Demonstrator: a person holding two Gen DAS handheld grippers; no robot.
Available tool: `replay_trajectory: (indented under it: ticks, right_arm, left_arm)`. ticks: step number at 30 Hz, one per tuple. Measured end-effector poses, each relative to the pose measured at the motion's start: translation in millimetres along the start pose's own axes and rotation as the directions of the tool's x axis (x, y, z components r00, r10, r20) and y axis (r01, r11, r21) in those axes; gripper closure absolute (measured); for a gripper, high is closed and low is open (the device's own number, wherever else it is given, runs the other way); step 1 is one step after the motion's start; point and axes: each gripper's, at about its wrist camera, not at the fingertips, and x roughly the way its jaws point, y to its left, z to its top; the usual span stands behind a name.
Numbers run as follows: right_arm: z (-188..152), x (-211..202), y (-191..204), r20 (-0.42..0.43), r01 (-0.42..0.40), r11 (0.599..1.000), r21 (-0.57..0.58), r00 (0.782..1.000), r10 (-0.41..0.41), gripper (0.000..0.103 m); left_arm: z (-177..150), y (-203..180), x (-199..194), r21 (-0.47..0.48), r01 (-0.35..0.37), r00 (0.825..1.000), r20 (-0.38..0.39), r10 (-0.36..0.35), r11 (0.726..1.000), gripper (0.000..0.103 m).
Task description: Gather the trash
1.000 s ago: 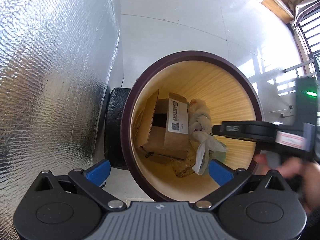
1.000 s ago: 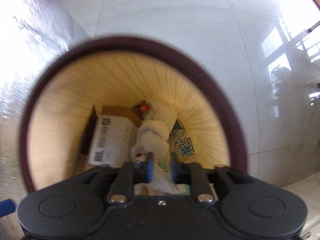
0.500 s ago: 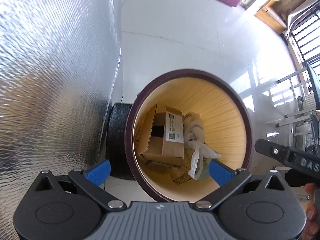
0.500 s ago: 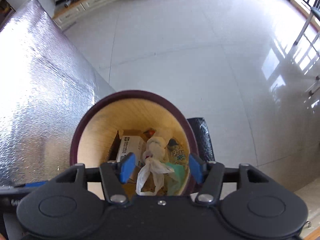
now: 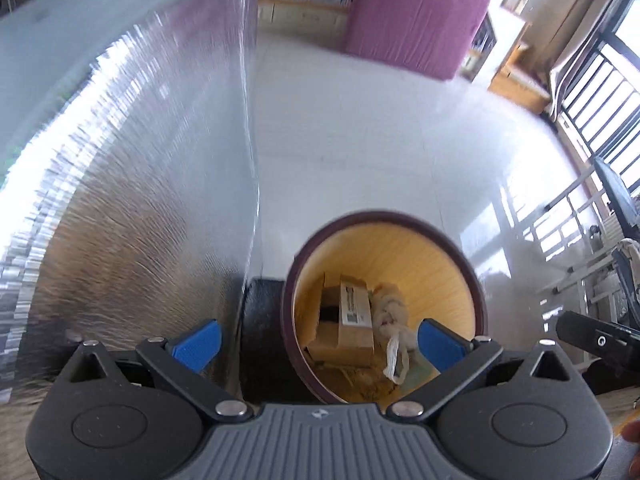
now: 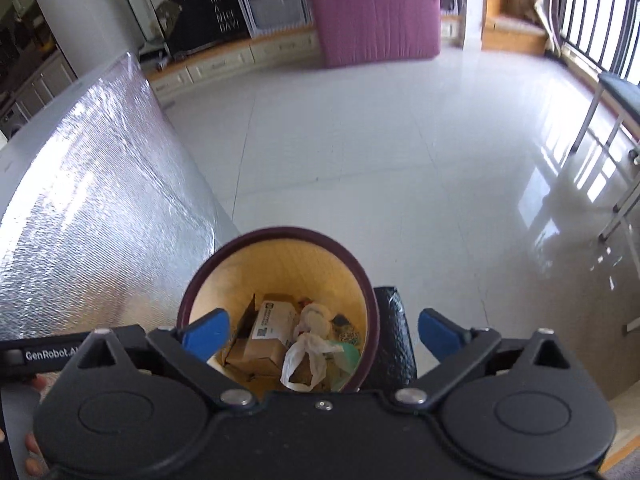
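Note:
A round trash bin with a dark maroon rim (image 5: pixel 384 216) (image 6: pixel 280 233) and a yellow inside stands on the floor below both grippers. Inside it lie a cardboard box (image 5: pixel 354 324) (image 6: pixel 272 328), a knotted white plastic bag (image 5: pixel 394 320) (image 6: pixel 308 352) and other scraps. My left gripper (image 5: pixel 318 342) is open and empty, high above the bin. My right gripper (image 6: pixel 322 334) is also open and empty, above the bin. The white bag lies loose in the bin, clear of both.
A silver foil-covered surface (image 5: pixel 120 200) (image 6: pixel 88 216) rises to the left of the bin. A black object (image 5: pixel 260 340) (image 6: pixel 394 344) stands against the bin. Glossy white tile floor (image 6: pixel 400 160) stretches ahead to a purple mattress (image 6: pixel 372 8). Railings and a chair stand at right.
My right gripper opened and let the white bag drop into the bin. Both grippers rose away from the bin, which now looks smaller.

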Motion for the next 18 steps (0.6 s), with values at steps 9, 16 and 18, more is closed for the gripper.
replay_trajectory:
  ticks: [9, 16, 18]
  right_arm:
    - [-14.2, -61.9, 11.4, 0.147, -0.004, 1.000, -0.028, 0.989, 0.008, 0.000]
    - [-32.6, -110.3, 15.9, 0.239, -0.009, 0.999, -0.033, 0.971, 0.016, 0.000]
    - [-39.6, -123.5, 17.3, 0.261, -0.010, 0.999, -0.036, 0.965, 0.019, 0.000]
  left_arm:
    - [-9.3, -15.3, -73.3, 0.093, 0.018, 0.985, 0.171, -0.034, 0.995, 0.000]
    - [-24.5, -19.7, -123.0, 0.136, 0.014, 0.964, 0.262, -0.049, 0.991, 0.000]
    - [-31.0, -20.5, -134.2, 0.140, 0.009, 0.959, 0.280, -0.048, 0.990, 0.000]
